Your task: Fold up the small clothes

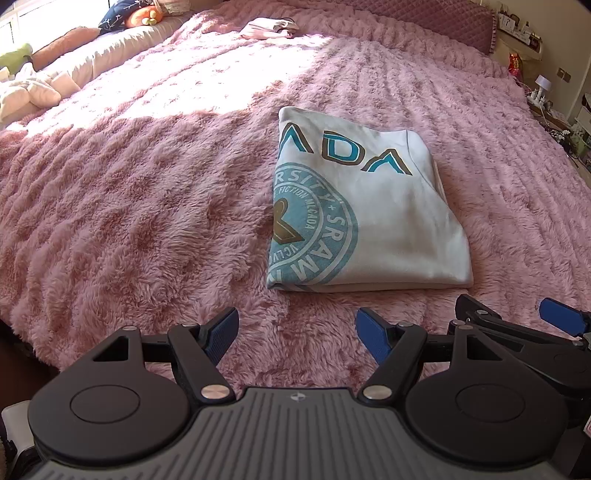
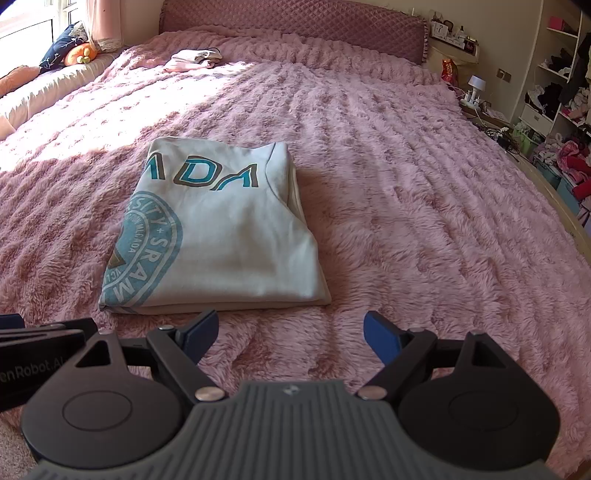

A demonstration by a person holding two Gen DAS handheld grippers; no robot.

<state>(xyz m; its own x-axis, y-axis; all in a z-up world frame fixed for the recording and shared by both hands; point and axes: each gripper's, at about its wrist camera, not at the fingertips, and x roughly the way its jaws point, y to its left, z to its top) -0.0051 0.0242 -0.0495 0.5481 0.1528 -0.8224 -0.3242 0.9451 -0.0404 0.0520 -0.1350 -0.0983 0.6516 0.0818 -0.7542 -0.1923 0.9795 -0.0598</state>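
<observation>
A white T-shirt (image 1: 373, 218) with teal and brown print lies folded into a compact rectangle on the pink fluffy bedspread (image 1: 147, 206). It also shows in the right wrist view (image 2: 221, 236). My left gripper (image 1: 296, 334) is open and empty, hovering just short of the shirt's near edge. My right gripper (image 2: 290, 336) is open and empty, close to the shirt's near right corner. The right gripper's fingers (image 1: 561, 315) show at the right edge of the left wrist view.
A small folded pale pink garment (image 2: 194, 59) lies far up the bed near the quilted headboard (image 2: 295, 22). Cushions and plush toys (image 1: 44, 88) line the left side. A nightstand with clutter (image 2: 476, 99) and open shelves of clothes (image 2: 561, 96) stand at right.
</observation>
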